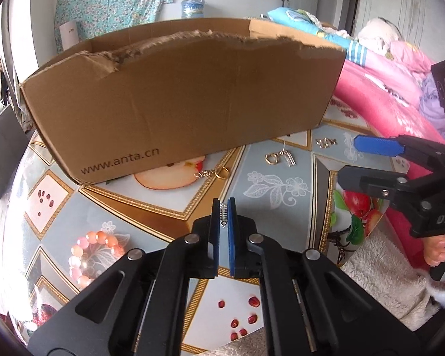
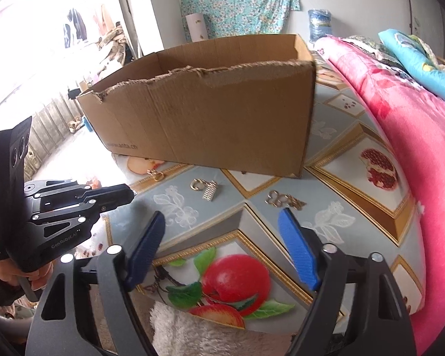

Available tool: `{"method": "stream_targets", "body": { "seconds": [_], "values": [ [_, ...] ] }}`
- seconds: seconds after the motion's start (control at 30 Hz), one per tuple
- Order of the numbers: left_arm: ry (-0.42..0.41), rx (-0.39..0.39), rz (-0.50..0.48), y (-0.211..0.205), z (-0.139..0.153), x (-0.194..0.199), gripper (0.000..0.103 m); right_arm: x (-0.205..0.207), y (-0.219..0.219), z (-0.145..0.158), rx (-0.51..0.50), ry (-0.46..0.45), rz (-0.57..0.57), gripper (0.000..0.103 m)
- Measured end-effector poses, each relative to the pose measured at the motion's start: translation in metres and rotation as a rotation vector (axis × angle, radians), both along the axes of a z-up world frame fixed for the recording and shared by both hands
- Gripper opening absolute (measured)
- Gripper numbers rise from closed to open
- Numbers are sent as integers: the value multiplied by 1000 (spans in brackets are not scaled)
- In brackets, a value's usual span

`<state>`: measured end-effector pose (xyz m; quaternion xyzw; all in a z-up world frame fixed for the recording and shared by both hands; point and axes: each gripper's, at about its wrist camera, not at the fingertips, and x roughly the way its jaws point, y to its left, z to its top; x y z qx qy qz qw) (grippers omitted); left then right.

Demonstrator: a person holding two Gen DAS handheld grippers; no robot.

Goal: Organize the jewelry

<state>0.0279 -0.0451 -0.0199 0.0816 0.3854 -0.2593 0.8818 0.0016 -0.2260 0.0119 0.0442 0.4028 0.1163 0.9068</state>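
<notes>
My left gripper (image 1: 224, 207) is shut on a small silver rhinestone piece (image 1: 224, 216), held just above the patterned tablecloth (image 1: 281, 187). Its black body also shows at the left of the right wrist view (image 2: 124, 192). My right gripper (image 2: 222, 215) stands open over the cloth with nothing between its blue pads (image 2: 295, 243). Beyond it lie a gold ring (image 2: 197, 184), a silver comb-like piece (image 2: 210, 194) and silver linked pieces (image 2: 281, 200). A gold chain with a ring (image 1: 213, 173) lies by the open cardboard box (image 1: 178, 98). A pink bead bracelet (image 1: 89, 255) lies at the left.
The box (image 2: 222, 112) with a torn front rim fills the far side of the table. A pink blanket (image 2: 415, 148) runs along the right. A white fluffy cloth (image 2: 192, 332) lies at the near edge. A person's hand (image 1: 439, 249) grips the right tool's handle.
</notes>
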Motion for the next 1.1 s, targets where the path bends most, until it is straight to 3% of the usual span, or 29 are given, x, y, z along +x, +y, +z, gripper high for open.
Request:
{"method": "stream_targets", "body": {
  "seconds": [0.13,0.2,0.4,0.57,0.77,1.1],
  "values": [
    [-10,-29,8,6,4,1,4,10,12,-1,-15,9,33,57],
    [-9,-43,14,9,5,2,4,17,18,-3,-30,23,47,44],
    [-6,-71,9,11,4,3,4,36,22,-12,-59,68,41,27],
    [-4,-74,9,9,3,6,4,46,29,-16,-80,84,57,24],
    [-1,-82,9,8,2,10,4,52,33,-19,-122,109,60,7],
    [-10,-86,6,9,3,7,4,50,24,-13,-95,107,49,3]
  ]
}}
